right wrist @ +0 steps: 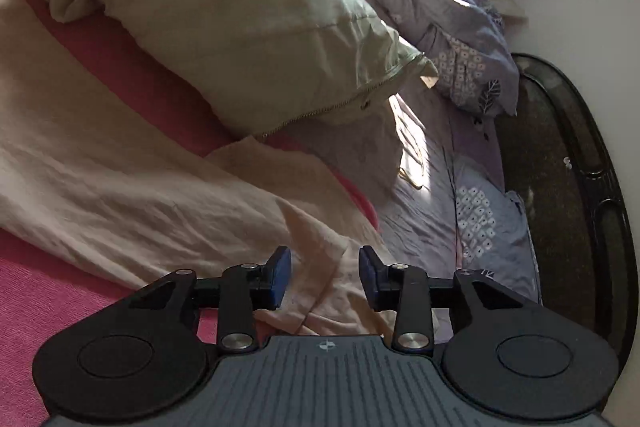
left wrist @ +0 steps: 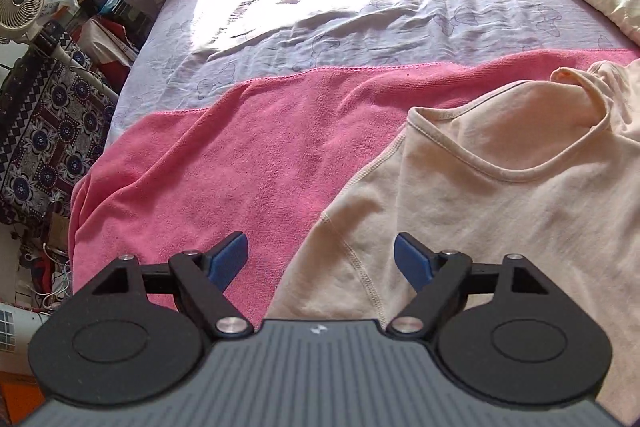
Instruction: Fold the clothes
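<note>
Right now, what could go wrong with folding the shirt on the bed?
1. The shirt lies wrinkled on the pink towel, so a grab might pinch the towel too.
2. The right gripper is open over a loose shirt corner near the bed's edge; the cloth could slide off.
3. The pillow sits against the shirt and may get in the way of spreading it flat.

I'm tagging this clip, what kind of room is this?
Most likely a bedroom: a bed with a rumpled sheet, a pillow, and a beige shirt spread on a pink towel.
</note>
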{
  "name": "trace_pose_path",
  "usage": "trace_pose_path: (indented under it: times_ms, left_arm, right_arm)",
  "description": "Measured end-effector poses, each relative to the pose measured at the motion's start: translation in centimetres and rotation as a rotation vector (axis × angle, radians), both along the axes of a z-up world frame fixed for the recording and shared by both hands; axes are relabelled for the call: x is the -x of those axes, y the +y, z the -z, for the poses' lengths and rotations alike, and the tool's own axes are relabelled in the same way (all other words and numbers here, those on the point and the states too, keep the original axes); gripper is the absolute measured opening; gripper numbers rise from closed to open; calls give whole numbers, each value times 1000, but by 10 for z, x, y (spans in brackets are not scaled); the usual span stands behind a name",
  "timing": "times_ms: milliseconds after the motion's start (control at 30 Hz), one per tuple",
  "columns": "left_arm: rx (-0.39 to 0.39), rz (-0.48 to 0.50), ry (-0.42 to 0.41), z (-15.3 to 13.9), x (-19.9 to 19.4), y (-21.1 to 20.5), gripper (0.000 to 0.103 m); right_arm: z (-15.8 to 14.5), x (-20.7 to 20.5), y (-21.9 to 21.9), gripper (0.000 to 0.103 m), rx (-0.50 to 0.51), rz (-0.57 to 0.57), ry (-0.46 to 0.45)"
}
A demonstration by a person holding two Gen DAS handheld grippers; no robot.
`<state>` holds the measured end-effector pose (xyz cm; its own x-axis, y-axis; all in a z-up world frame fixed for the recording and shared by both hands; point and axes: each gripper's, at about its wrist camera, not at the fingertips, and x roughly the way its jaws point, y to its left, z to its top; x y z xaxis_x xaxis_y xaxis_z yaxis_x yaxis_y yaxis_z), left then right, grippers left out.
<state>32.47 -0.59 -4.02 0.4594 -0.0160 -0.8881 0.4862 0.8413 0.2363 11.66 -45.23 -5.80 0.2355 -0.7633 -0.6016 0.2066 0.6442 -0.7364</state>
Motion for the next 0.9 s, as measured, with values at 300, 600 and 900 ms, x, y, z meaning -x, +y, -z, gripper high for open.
trace_pose_path:
  times_ms: [300, 600, 900]
  left_arm:
    - [76, 124, 125, 24, -54, -5, 82]
    - [114, 190, 183, 47, -53, -11, 92]
    - [71, 214, 65, 33, -17, -17, 39]
  right_arm:
    - [-43, -95, 120, 77, -459, -626, -175]
    - [32, -189, 151, 75, -716, -510, 37]
    - [-3, -147, 161, 6, -666, -588, 15]
